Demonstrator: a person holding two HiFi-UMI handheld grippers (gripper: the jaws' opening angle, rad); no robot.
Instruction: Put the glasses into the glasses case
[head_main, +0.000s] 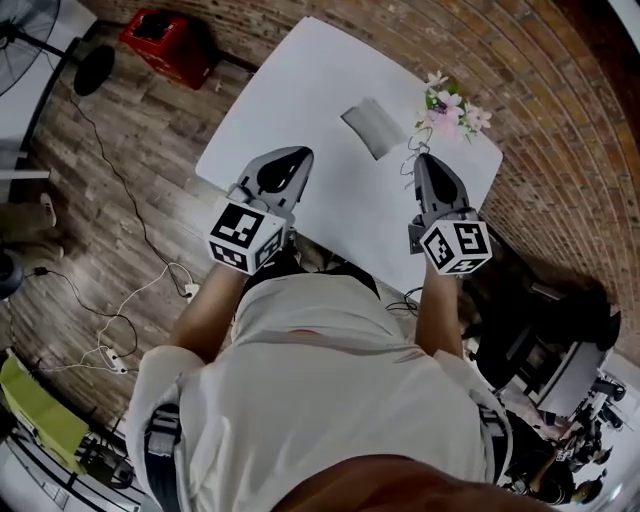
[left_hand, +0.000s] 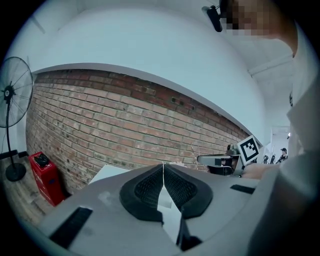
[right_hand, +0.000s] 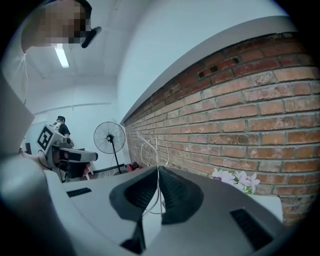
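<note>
A grey glasses case (head_main: 372, 127) lies on the white table (head_main: 300, 90), towards its far side. Thin wire-framed glasses (right_hand: 150, 145) stick up from my right gripper (right_hand: 157, 167), which is shut on them. In the head view the glasses (head_main: 411, 152) hang at the tip of the right gripper (head_main: 422, 160), just right of the case and above the table. My left gripper (head_main: 298, 154) hovers over the table's near left part, left of the case. Its jaws (left_hand: 163, 166) are pressed together with nothing between them.
Pink and white flowers (head_main: 450, 110) stand at the table's far right corner, close to the right gripper. A brick wall (head_main: 560, 120) runs behind the table. A red box (head_main: 165, 42), cables (head_main: 120, 330) and a standing fan (left_hand: 11, 92) are on the wooden floor at the left.
</note>
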